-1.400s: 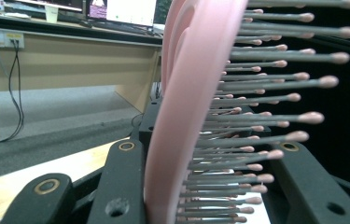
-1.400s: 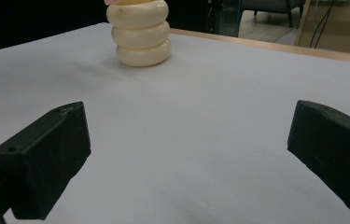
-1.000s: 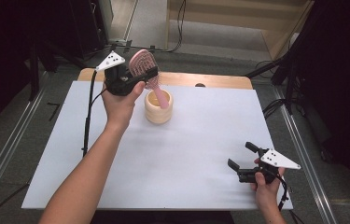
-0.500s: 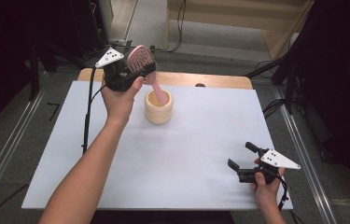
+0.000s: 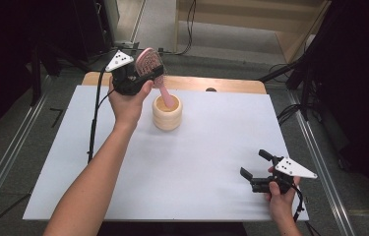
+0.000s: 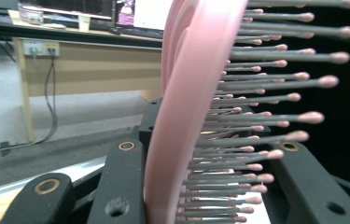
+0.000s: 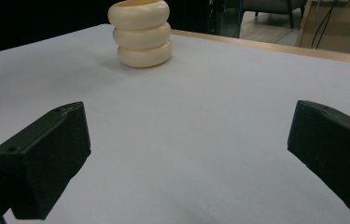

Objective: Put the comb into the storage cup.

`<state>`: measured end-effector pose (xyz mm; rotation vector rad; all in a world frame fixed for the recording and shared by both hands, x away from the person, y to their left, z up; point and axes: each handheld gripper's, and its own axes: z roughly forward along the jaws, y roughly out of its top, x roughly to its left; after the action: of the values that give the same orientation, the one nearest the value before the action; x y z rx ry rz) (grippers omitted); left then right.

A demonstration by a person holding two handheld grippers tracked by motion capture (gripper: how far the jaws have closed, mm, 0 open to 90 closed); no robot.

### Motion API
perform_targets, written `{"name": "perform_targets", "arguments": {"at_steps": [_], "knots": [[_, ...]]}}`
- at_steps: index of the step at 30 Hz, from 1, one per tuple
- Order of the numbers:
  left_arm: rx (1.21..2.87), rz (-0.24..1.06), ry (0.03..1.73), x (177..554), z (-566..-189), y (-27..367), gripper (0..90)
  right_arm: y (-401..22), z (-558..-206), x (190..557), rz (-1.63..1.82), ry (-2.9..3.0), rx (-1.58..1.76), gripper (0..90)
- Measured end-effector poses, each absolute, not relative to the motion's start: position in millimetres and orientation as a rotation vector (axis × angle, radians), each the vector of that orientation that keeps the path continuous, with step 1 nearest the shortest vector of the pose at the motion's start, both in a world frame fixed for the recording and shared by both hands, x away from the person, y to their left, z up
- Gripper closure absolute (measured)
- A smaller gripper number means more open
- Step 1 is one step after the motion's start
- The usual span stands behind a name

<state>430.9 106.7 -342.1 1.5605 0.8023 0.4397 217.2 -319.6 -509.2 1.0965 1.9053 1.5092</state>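
A pink hairbrush (image 5: 151, 63) is held head-up by my left gripper (image 5: 140, 75), which is shut on its head at the back of the table. Its handle (image 5: 167, 97) slants down into a cream ribbed holder (image 5: 167, 114). In the left gripper view the pink brush head (image 6: 186, 116) and its grey bristles stand between the black jaws. My right gripper (image 5: 256, 166) rests near the table's front right corner, open, with nothing between its fingers (image 7: 46, 158). The cream ribbed holder (image 7: 140, 35) stands far ahead of it.
The white tabletop (image 5: 211, 147) has a wooden strip (image 5: 221, 84) along its back edge. A black cable (image 5: 93, 128) trails from the left gripper down the left side. Metal rails run along both table sides, with dark equipment and cables on the floor behind.
The left gripper has lifted the brush slightly and shifted it a little left and back, so more of the handle rises out of the holder. The right gripper has not moved.
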Motion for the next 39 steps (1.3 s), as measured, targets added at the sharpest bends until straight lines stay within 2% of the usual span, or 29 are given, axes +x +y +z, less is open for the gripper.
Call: {"name": "perform_targets", "arguments": {"at_steps": [15,39], "knots": [[1.582,0.468,0.837,436.9,-359.4,99.5,62.9,-319.5,-509.3,217.1,1.51,1.908,1.096,0.0],[1.61,0.435,0.876,441.2,-389.8,94.1,62.9,-319.1,-509.6,217.2,1.506,1.911,1.095,0.0]]}}
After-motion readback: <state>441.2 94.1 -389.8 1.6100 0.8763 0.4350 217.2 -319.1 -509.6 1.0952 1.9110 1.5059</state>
